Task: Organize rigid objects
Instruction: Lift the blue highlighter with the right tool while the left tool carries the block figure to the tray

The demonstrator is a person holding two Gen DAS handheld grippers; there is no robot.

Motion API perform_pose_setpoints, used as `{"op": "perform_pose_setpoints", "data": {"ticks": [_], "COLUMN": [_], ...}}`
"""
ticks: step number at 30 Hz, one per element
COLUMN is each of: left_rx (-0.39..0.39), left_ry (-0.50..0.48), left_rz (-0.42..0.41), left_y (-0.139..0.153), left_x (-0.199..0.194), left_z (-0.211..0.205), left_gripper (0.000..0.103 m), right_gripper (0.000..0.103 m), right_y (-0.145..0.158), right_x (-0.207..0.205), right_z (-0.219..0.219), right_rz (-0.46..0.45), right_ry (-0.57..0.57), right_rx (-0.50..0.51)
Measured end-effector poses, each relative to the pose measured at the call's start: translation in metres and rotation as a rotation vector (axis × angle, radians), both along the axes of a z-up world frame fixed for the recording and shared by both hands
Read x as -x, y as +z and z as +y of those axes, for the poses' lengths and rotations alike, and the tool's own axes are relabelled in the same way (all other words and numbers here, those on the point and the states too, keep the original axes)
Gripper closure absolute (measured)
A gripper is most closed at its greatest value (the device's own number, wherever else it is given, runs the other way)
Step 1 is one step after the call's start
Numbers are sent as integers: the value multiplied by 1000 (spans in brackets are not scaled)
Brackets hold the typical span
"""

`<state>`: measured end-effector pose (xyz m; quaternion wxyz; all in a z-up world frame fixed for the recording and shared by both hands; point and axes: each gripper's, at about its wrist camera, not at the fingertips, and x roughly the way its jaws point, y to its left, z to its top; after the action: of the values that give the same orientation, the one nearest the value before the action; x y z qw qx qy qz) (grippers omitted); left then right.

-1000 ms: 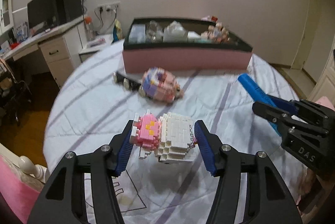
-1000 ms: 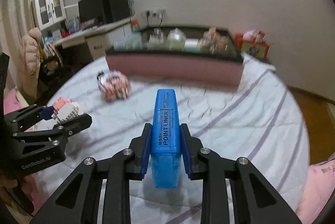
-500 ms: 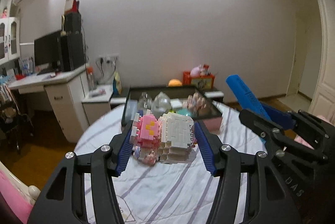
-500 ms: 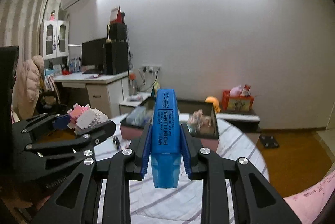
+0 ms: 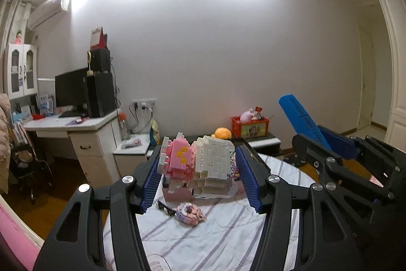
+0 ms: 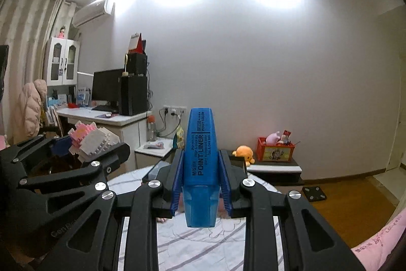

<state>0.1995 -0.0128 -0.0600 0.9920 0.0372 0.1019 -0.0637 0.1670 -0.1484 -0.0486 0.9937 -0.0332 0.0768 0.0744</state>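
Blue pads, left gripper [image 5: 198, 174]: part-open jaws clamp the pink-and-white brick figure [image 5: 200, 164], held in the air above the striped tablecloth [image 5: 228, 233].
Right gripper [image 6: 200, 184]: jaws narrow, pinching the blue highlighter [image 6: 200, 159], cap end nearest the camera.
Tablecloth centre: small brick model [image 5: 190, 212] beside a dark strip [image 5: 163, 206].
Far edge: pink box [image 5: 203, 193], mostly hidden.

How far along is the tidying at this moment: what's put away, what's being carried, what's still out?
Put away: cannot confirm; the pink box is mostly hidden. In hand: the left gripper holds the pink-and-white brick figure, and the right gripper holds the blue highlighter, both above the table. Left: another small brick figure lies on the cloth.
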Motion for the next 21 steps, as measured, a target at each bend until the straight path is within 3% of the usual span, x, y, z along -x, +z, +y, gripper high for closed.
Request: {"op": "perform_pose_setpoints", "data": {"ticks": [14,21], "left_rx": [-38,-63], "left_ry": [29,42], "left_rz": [-62,-74], "left_y": [7,4], "left_x": [-11,-46], "left_z": [-15,-21], "left_gripper": [45,45], "right_gripper": [76,76], "right_y": [1,-2], "right_x": [-14,-43], "right_z": [-7,-11], "right_rz": [-18,-10], "right_ry": [-4,-7], "right_rx": [-12,-19]}}
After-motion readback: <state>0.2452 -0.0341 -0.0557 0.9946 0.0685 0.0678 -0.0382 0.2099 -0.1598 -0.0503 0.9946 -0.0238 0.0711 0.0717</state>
